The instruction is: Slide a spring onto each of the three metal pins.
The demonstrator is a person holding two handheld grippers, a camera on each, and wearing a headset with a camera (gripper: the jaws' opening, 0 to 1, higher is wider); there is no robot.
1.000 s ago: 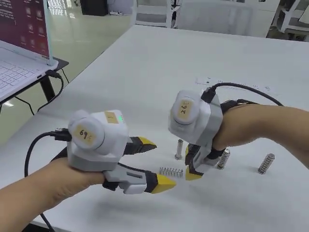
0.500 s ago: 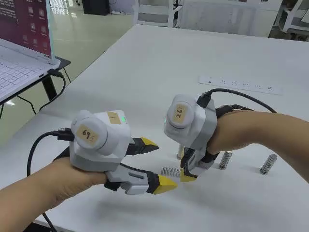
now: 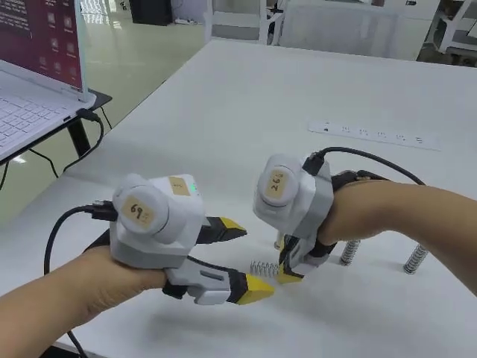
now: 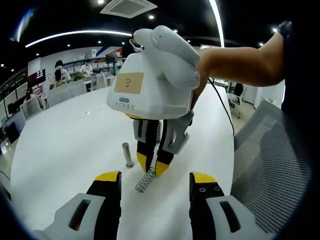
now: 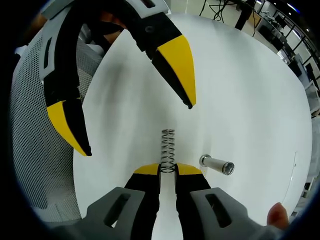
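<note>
Pinches one end of a loose spring [image 5: 168,145] in the right tongs [image 5: 168,169], on the table [image 5: 240,90] just beside a bare metal pin [image 5: 216,165], and holds the left tongs [image 4: 156,176] open near its free end.

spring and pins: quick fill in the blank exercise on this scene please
The right hand-held gripper is ____ on one end of the small coiled metal spring. The left hand-held gripper has its jaws ____. Beside the spring, the bare silver metal pin stands ____. Missing: shut; open; upright.
</note>
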